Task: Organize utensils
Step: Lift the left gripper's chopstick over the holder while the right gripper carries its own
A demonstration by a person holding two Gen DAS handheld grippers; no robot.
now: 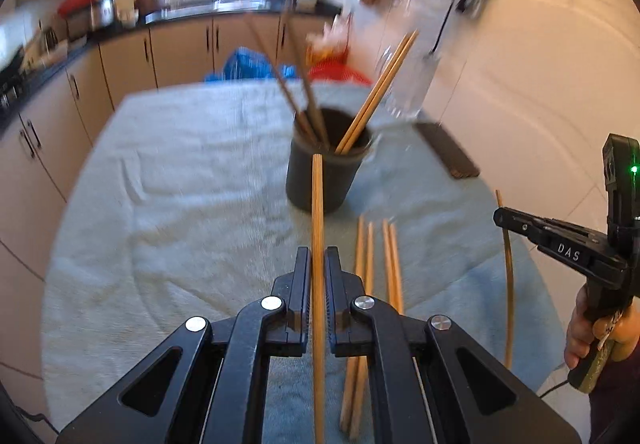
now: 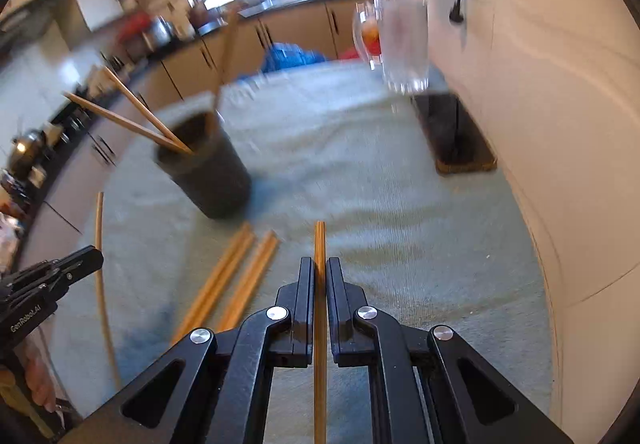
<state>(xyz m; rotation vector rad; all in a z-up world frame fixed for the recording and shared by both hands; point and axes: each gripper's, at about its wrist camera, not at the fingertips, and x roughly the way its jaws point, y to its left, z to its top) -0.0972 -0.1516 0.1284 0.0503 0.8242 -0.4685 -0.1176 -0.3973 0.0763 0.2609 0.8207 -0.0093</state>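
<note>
Pale blue-grey towel (image 1: 180, 164) covers table; beige kitchen cabinets (image 1: 120, 60) behind (blurred). Left gripper (image 1: 318, 264) and right gripper (image 2: 320, 276) each clamp a thin wooden chopstick (image 1: 317, 204) (image 2: 320, 244).

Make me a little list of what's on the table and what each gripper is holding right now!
surface: pale towel over the table
holder: dark cup, upright, chopsticks leaning in it
loose: four chopsticks on the towel, near the cup
left gripper: shut on one chopstick
right gripper: shut on another chopstick
also there: clear glass jug by the wall, blurred
done yet: no, loose chopsticks are still outside the cup
</note>
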